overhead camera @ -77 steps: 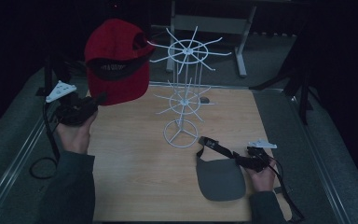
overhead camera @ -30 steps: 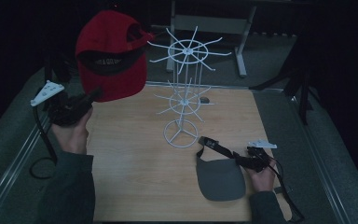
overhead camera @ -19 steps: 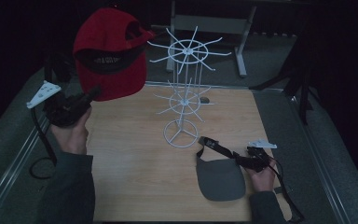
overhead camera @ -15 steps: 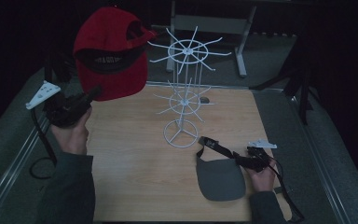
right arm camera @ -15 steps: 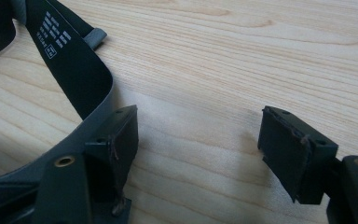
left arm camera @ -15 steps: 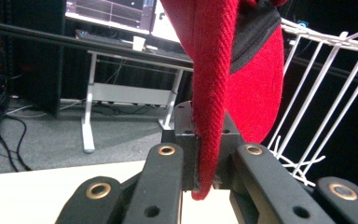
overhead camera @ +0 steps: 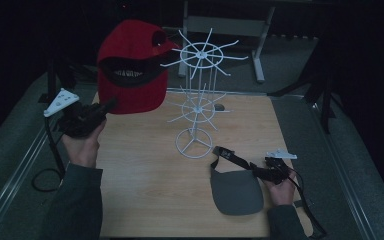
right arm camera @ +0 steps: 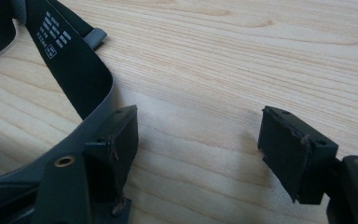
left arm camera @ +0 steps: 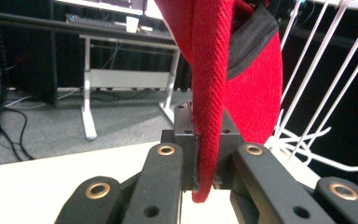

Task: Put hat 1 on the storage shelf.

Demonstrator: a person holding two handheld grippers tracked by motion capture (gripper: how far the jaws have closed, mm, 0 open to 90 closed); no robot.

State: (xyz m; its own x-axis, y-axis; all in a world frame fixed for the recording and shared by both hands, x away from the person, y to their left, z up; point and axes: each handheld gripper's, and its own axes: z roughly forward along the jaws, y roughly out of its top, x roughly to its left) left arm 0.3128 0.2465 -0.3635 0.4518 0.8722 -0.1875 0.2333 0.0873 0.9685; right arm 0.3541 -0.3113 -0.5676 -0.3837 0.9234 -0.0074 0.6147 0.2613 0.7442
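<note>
A red cap (overhead camera: 130, 70) hangs in the air left of the white wire rack (overhead camera: 200, 100). My left gripper (overhead camera: 107, 106) is shut on the cap's lower edge. In the left gripper view the jaws (left arm camera: 203, 158) pinch the thick red fabric (left arm camera: 256, 93), and the rack's wires (left arm camera: 307, 84) rise just to the right. A grey visor (overhead camera: 237, 190) lies flat on the table near the front right. My right gripper (overhead camera: 260, 172) rests beside its black strap (right arm camera: 70, 70). Its jaws (right arm camera: 200, 144) stand open over bare wood, with the visor's band just outside the left jaw.
The wooden table (overhead camera: 145, 200) has metal rails along both sides. The rack's round base (overhead camera: 195, 144) stands at mid-table. A white desk frame (overhead camera: 225, 25) is in the dark behind. Cables trail from both grippers.
My left gripper first lifted the red cap, then carried it a little to the right, closer to the rack's upper arms. The right gripper and the visor have stayed put.
</note>
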